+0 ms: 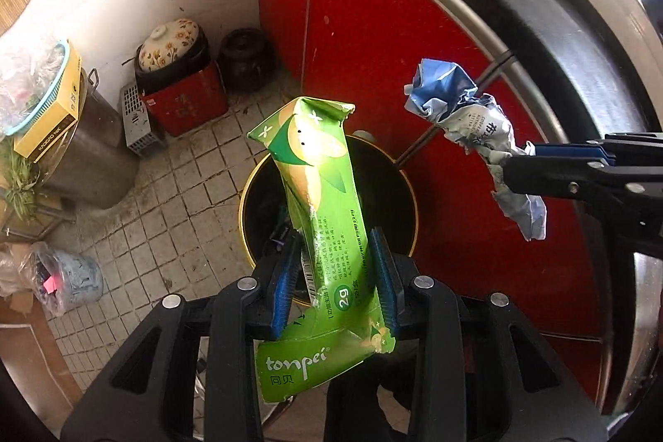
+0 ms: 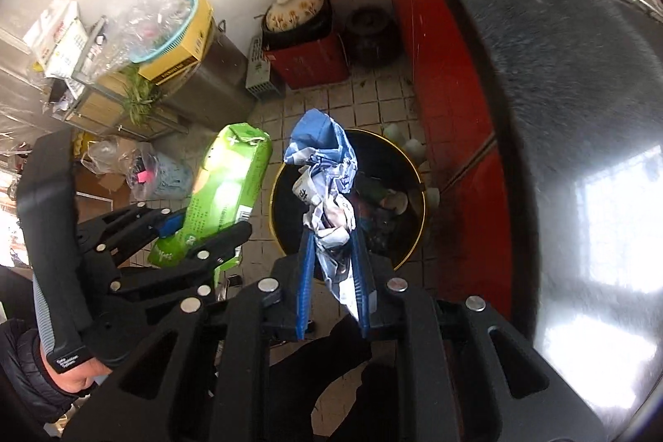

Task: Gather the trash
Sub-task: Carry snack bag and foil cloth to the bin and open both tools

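Observation:
My left gripper (image 1: 336, 251) is shut on a flattened green carton (image 1: 319, 201) marked "tonpei" and holds it above a round black trash bin (image 1: 398, 193) with a yellow rim. My right gripper (image 2: 333, 235) is shut on a crumpled blue and white wrapper (image 2: 327, 168), also held over the bin (image 2: 408, 235). In the left wrist view the wrapper (image 1: 468, 119) and right gripper (image 1: 511, 162) are at the right. In the right wrist view the carton (image 2: 228, 177) and left gripper (image 2: 207, 224) are at the left. The bin holds some trash.
Red cabinet doors (image 1: 373, 48) and a dark counter edge (image 1: 559, 40) stand right of the bin. At the back are a red box with a flowered pot (image 1: 174, 48), a dark jar (image 1: 244, 56), a metal drum (image 1: 91, 152) and a bagged bundle (image 1: 66, 276) on the tiled floor.

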Demonstrator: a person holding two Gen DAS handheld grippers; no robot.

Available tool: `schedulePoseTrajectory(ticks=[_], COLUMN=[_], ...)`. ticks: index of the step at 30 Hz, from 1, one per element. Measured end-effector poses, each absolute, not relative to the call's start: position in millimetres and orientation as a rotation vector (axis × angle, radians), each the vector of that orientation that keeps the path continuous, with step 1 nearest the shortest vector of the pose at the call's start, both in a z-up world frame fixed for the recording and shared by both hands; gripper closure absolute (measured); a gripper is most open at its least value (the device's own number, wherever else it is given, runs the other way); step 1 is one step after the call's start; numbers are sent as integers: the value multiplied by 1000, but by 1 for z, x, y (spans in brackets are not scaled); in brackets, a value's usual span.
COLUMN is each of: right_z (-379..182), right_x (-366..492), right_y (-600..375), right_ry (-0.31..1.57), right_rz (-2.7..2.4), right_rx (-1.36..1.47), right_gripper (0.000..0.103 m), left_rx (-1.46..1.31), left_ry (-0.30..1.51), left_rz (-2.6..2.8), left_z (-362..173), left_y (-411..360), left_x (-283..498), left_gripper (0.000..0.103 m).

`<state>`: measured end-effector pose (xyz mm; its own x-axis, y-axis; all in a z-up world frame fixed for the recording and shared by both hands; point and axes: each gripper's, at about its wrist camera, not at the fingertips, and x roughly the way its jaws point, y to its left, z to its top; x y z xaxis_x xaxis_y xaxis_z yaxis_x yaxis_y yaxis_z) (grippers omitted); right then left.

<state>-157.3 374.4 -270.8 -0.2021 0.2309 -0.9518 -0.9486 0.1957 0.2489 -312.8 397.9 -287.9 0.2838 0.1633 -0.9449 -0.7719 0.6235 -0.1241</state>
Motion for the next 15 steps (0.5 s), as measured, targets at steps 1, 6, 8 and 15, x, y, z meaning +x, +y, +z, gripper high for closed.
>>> schedulePoseTrajectory(ticks=[1,6,8,15], right_z=[-276,-286,-279,-246], right_x=[-156,-148,-149,-156], right_y=[379,392,393,378], right_ry=[1314,1361,1327,1254], right_rz=[1289,1287,1310,1354], right_rx=[-779,-753,-739,-728], right_gripper=[85,40,34,32], left_rx=[-659,-662,-642,-647], left_ry=[1114,1119,1118,1106], left_rz=[685,670,688,693], left_z=[-290,-299,-299,-290], left_y=[400,407,409,410], left_x=[-314,-315,-317,-323], left_gripper=[68,24,22,22])
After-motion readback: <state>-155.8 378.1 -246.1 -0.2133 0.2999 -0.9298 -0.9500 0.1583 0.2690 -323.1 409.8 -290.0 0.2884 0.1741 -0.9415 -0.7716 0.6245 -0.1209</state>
